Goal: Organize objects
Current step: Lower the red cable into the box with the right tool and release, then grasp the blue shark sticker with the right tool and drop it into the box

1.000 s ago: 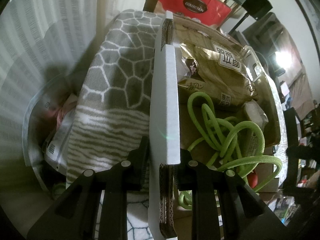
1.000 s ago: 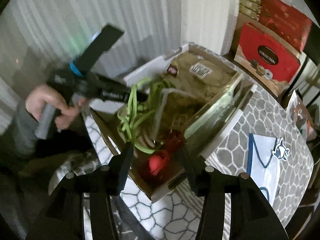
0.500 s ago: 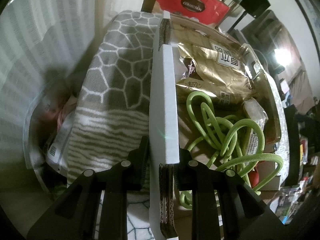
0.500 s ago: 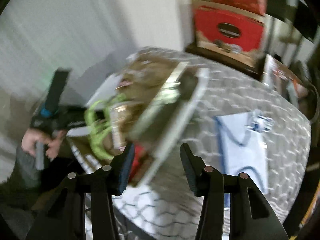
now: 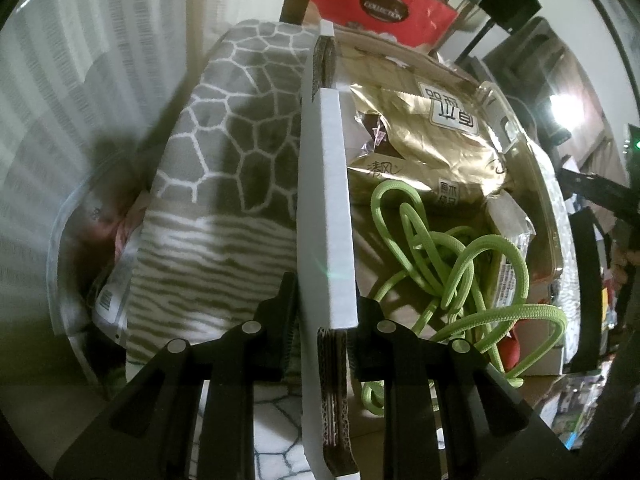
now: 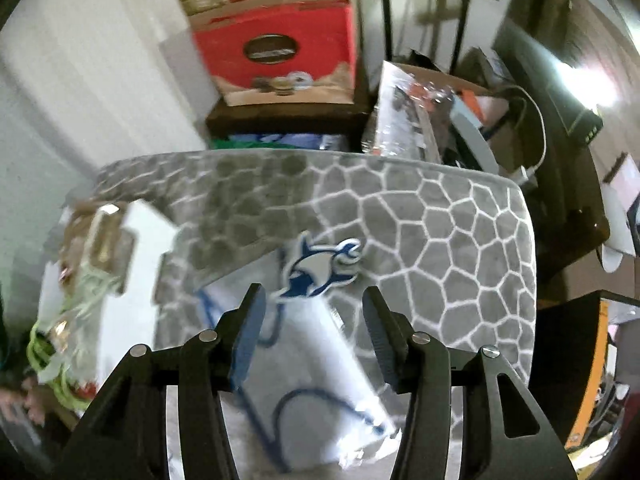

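Observation:
My left gripper is shut on the white side wall of a cardboard box. Inside the box lie gold snack bags, a tangled green rope and a red ball. My right gripper is open and empty. It hovers over a white and blue garment with a shark badge, spread on a grey honeycomb mat. The box shows blurred at the left of the right wrist view.
A red gift box stands on a dark shelf behind the mat, beside cluttered packages. A clear plastic bin with packets sits left of the mat. Ribbed white wall behind.
My right gripper has swung right, away from the box and its red ball, and now faces the garment on the mat. My left gripper still holds the box wall.

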`<action>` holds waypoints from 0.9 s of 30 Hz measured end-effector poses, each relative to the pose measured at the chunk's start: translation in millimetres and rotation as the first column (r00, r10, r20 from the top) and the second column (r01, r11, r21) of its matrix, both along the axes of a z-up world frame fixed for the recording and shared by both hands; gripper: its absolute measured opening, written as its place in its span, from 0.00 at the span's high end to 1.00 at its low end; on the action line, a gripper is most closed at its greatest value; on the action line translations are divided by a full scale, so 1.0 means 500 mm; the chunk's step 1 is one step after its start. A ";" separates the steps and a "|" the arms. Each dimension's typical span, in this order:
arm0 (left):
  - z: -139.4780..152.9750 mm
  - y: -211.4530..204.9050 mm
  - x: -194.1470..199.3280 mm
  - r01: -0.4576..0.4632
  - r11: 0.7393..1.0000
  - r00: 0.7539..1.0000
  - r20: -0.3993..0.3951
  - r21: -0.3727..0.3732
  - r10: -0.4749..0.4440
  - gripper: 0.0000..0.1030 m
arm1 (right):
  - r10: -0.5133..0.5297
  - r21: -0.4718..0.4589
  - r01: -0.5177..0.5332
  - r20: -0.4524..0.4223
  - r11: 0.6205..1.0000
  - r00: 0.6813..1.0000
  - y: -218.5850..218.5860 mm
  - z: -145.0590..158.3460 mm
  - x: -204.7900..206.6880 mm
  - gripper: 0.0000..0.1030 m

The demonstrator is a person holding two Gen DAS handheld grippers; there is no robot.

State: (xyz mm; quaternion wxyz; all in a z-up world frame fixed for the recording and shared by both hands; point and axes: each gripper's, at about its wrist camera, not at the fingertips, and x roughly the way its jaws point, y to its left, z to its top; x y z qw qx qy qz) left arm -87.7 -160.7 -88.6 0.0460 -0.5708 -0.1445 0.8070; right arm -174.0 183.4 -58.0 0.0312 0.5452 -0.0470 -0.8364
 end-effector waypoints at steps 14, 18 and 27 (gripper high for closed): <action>-0.003 -0.001 0.003 0.007 1.000 1.000 -0.001 0.016 -0.007 0.81 | -0.060 0.042 0.057 0.060 0.997 0.996 -0.043 -0.071 -0.060 0.33; -0.006 -0.002 0.008 0.007 1.000 1.000 -0.003 0.020 -0.007 0.81 | -0.037 0.087 0.032 0.060 0.996 0.998 -0.051 -0.089 -0.055 0.41; -0.010 -0.003 0.015 0.007 0.999 1.000 -0.001 0.040 -0.007 0.81 | -0.031 0.011 0.031 0.041 0.999 0.999 -0.037 -0.050 -0.032 0.46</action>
